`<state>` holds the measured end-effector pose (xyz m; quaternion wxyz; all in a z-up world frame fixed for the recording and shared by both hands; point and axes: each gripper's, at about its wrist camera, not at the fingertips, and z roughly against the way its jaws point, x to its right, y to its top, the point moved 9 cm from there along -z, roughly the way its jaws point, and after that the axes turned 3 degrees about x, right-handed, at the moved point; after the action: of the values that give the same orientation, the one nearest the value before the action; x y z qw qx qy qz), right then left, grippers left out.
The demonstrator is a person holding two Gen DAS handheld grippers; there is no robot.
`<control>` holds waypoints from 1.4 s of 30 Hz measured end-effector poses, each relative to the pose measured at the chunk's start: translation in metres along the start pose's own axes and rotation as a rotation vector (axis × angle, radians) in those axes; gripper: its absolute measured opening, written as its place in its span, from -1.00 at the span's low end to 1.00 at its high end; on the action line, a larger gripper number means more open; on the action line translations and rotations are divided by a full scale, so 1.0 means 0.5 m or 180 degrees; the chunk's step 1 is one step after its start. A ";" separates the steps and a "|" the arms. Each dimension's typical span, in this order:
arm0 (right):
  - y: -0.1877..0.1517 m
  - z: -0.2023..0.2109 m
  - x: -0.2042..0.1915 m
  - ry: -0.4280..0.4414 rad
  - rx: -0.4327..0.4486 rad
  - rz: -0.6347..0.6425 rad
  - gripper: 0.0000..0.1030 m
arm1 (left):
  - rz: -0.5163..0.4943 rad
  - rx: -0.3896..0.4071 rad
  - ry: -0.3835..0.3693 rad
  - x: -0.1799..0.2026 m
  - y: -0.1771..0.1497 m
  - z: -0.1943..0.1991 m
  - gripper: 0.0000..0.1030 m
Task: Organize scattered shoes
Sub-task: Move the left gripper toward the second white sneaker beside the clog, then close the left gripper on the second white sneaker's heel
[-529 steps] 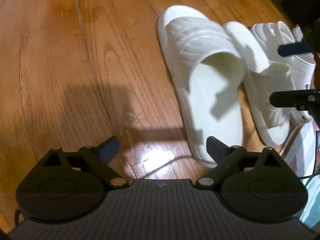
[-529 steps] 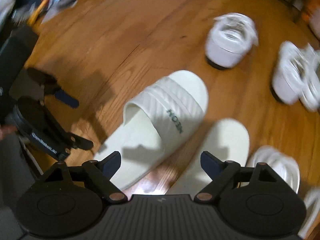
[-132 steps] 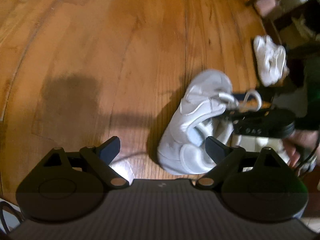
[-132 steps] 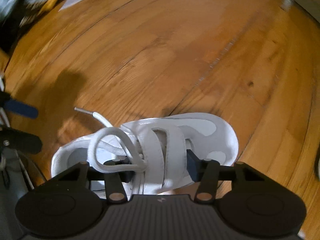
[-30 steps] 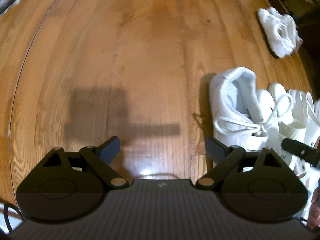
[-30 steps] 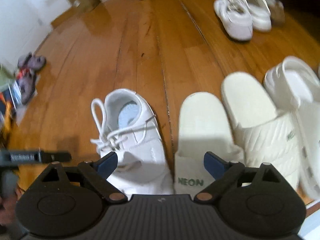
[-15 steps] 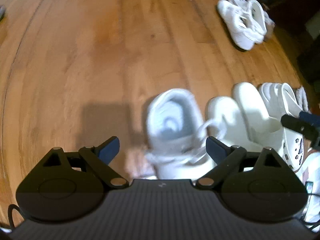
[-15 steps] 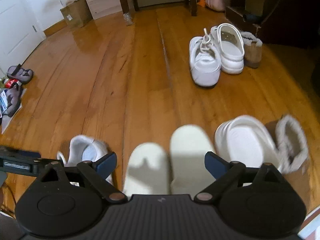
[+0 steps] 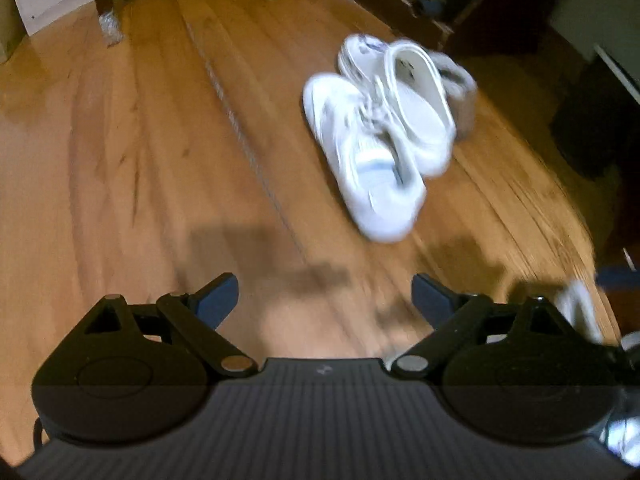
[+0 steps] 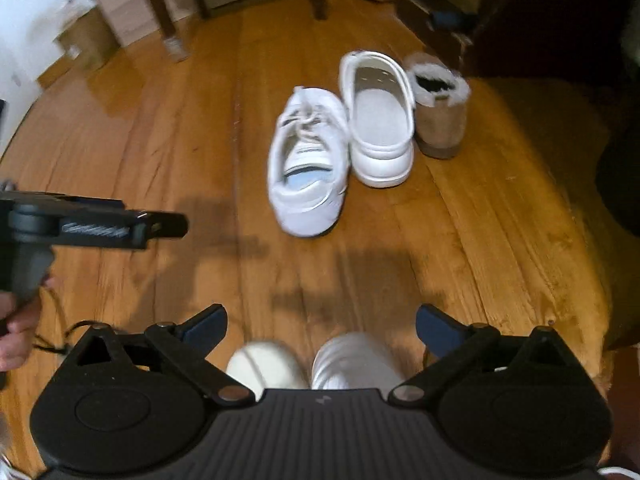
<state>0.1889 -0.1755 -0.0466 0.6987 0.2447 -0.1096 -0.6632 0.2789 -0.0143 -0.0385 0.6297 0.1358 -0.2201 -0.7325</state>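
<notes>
Ahead on the wooden floor lie a white laced sneaker [image 10: 306, 166], a white clog [image 10: 380, 120] and a tan fur-lined boot [image 10: 440, 114], side by side. The left wrist view shows the same sneaker [image 9: 366, 160], clog [image 9: 416, 108] and boot [image 9: 460, 92], blurred. My left gripper [image 9: 325, 294] is open and empty above bare floor. My right gripper [image 10: 320, 324] is open and empty too. Under it show the toes of two cream slides [image 10: 266, 364]. The left gripper's body is visible at the left of the right wrist view, held by a hand [image 10: 16, 320].
Table or chair legs [image 10: 168, 12] and cardboard boxes [image 10: 80, 36] stand at the far side. Dark furniture [image 9: 424, 12] runs along the right. A white shoe edge [image 9: 580, 312] shows at the right of the left wrist view.
Both grippers swung up from the row of shoes near me toward the far group. The sneaker, slides and clog near me dropped out of the left view; both stay open.
</notes>
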 end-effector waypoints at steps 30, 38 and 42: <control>0.035 -0.188 0.096 -0.0153 -0.0194 -0.0064 0.95 | 0.0055 0.0143 0.0076 0.058 0.091 -0.320 -0.59; 0.027 -0.204 0.128 -0.0360 -0.0268 -0.0019 0.95 | 0.0295 0.0279 0.0078 0.029 0.075 -0.305 -0.73; 0.024 -0.207 0.147 -0.0390 -0.0271 -0.0152 0.95 | 0.0312 0.0233 -0.0067 -0.002 0.068 -0.263 -0.73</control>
<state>0.2561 -0.2274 -0.1420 0.6844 0.1763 -0.1180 -0.6975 0.3710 -0.0369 -0.1358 0.6571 0.1401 -0.2597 -0.6936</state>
